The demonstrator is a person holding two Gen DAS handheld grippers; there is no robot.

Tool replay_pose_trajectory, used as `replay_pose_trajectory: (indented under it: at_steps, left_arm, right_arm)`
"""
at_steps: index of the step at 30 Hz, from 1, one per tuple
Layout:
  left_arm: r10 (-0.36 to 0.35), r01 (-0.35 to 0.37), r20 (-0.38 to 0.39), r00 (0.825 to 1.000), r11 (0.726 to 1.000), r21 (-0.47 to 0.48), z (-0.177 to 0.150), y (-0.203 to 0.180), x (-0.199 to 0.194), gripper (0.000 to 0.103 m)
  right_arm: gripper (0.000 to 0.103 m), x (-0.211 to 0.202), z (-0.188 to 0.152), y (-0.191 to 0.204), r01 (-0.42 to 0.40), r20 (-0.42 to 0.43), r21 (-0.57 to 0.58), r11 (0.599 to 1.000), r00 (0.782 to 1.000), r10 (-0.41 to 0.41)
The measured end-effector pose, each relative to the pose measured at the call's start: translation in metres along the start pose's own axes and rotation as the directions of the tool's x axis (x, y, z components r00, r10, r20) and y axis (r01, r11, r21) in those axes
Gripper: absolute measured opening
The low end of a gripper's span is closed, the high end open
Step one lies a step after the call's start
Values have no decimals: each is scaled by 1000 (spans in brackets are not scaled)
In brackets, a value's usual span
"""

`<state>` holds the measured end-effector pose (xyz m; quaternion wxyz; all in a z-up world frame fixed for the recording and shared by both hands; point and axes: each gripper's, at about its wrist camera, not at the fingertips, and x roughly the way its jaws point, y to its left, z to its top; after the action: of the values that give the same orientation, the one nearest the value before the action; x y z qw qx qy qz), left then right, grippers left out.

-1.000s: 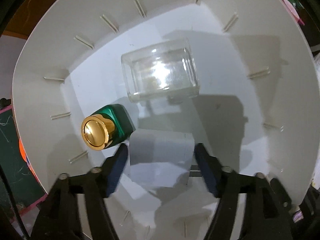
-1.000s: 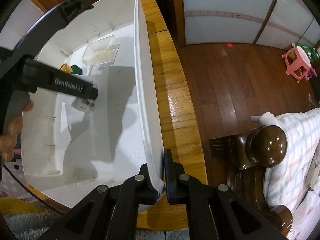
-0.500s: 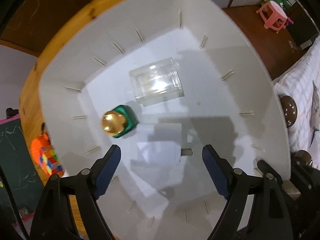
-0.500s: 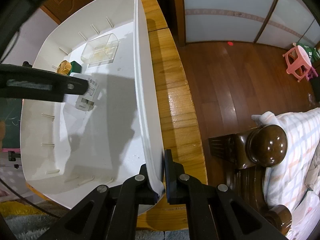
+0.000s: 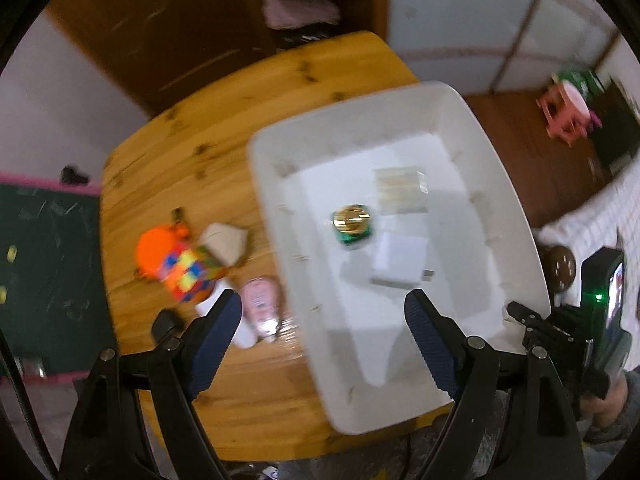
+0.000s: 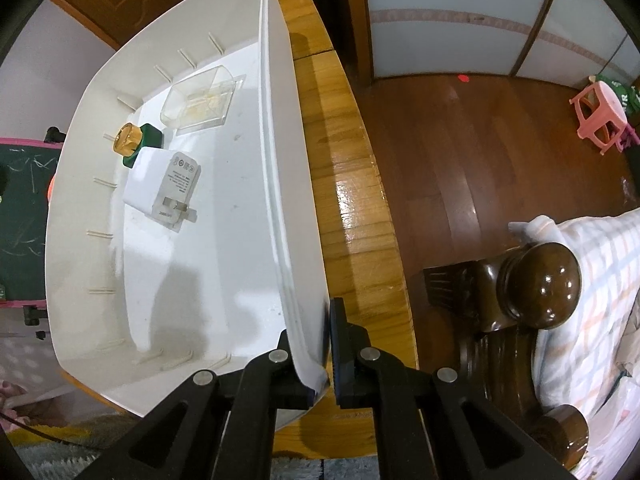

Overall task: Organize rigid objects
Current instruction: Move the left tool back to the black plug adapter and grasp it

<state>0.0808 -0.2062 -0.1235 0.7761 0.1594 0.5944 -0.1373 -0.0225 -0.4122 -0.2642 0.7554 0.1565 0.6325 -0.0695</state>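
Right gripper pinches the white bin's near-right wall to steady it. Left gripper hovers wide, empty. Charger, green bottle, clear box sit inside (cube still left, on table).

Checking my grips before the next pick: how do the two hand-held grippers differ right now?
The left hand-held gripper is open and holds nothing; the right hand-held gripper is shut on the bin rim. The left hangs above the bin and table, touching neither; the right sits at the bin's edge. Both point steeply down and have black arms with dark blue pads.
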Motion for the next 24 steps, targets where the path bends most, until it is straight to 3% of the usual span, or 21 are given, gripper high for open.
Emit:
replay_pose_trajectory:
  at_steps: [3, 9, 11, 13, 19, 24]
  left_arm:
    - [18, -15, 35, 999, 995, -97, -13, 33, -21, 86]
    - [67, -38, 90, 994, 957, -288, -43, 103, -52, 87]
    - [101, -62, 100, 990, 939, -337, -52, 123, -58, 95]
    - [144, -96, 101, 984, 922, -376, -62, 139, -58, 97]
    - [163, -126, 42, 986, 878, -462, -78, 173, -31, 97]
    - [122, -116, -19, 992, 861, -496, -85, 194, 12, 97]
  right_arm:
    - [6, 1, 1, 1, 4, -8, -5, 1000, 1000, -4]
    - [6, 2, 4, 2, 15, -28, -5, 1000, 999, -15]
    - [6, 1, 4, 2, 16, -32, -2, 1000, 999, -16]
    - [6, 1, 5, 2, 19, -35, 1, 1000, 999, -19]
    - [6, 1, 6, 2, 29, -46, 12, 999, 999, -29]
    - [5, 2, 6, 1, 42, -50, 25, 999, 998, -40]
